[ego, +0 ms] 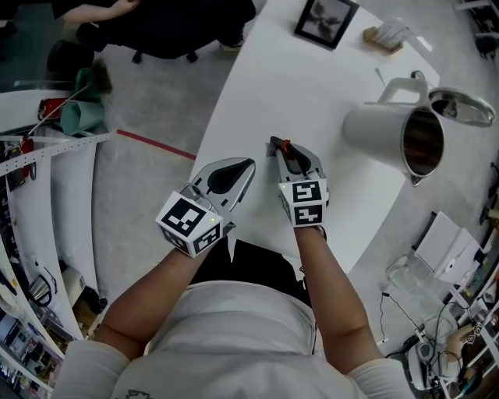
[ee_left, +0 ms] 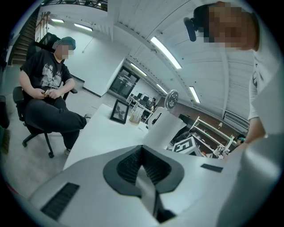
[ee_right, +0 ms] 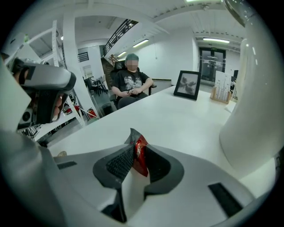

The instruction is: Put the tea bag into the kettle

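Observation:
The tea bag (ee_right: 140,156), a red and dark sachet, stands upright between the pads of my right gripper (ee_right: 136,150), which is shut on it just above the white table (ego: 265,93). In the head view the tea bag (ego: 282,146) pokes out at the tip of the right gripper (ego: 279,150). The white kettle (ego: 382,131) stands to the right, its mouth uncovered and its lid (ego: 461,107) hinged back; it also fills the right edge as the kettle (ee_right: 255,111). My left gripper (ego: 238,170) hovers beside the right one, jaws together and empty.
A framed picture (ego: 325,19) and a small wooden card holder (ego: 386,35) stand at the table's far end. The table's curved left edge (ego: 207,140) runs close to my left gripper. A person (ee_left: 49,93) sits on an office chair beyond the table.

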Demonstrator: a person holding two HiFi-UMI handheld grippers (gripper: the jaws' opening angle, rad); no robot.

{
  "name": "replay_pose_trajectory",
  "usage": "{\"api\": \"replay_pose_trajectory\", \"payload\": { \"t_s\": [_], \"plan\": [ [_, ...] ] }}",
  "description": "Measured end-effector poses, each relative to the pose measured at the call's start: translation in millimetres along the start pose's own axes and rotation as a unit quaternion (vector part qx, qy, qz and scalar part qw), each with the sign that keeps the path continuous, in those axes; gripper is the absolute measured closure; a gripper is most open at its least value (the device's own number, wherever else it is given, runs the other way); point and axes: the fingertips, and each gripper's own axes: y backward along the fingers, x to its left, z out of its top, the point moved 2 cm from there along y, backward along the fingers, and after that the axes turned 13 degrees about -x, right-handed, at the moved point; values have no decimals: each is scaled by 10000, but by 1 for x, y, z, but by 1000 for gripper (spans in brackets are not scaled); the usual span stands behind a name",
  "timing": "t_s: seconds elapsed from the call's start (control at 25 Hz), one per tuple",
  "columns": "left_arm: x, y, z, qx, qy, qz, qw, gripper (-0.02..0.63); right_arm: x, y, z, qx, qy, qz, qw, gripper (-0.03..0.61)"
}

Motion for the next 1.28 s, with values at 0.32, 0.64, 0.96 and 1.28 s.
{"api": "replay_pose_trajectory", "payload": {
  "t_s": [0.32,0.64,0.96,1.28],
  "plan": [
    [-31,36,27,70,-249,-492,9985,603,29,56,30,-605,-363,-501,9962,503],
    [-86,73,58,184,-603,-1385,9884,603,58,132,85,-1386,-509,-1108,9828,508],
    [-115,96,91,18,-958,-2007,9750,603,91,186,148,-2129,-388,-1554,9639,508],
    [-135,112,115,-313,-1429,-2290,9624,603,119,222,174,-2498,-195,-1859,9501,508]
  ]
}}
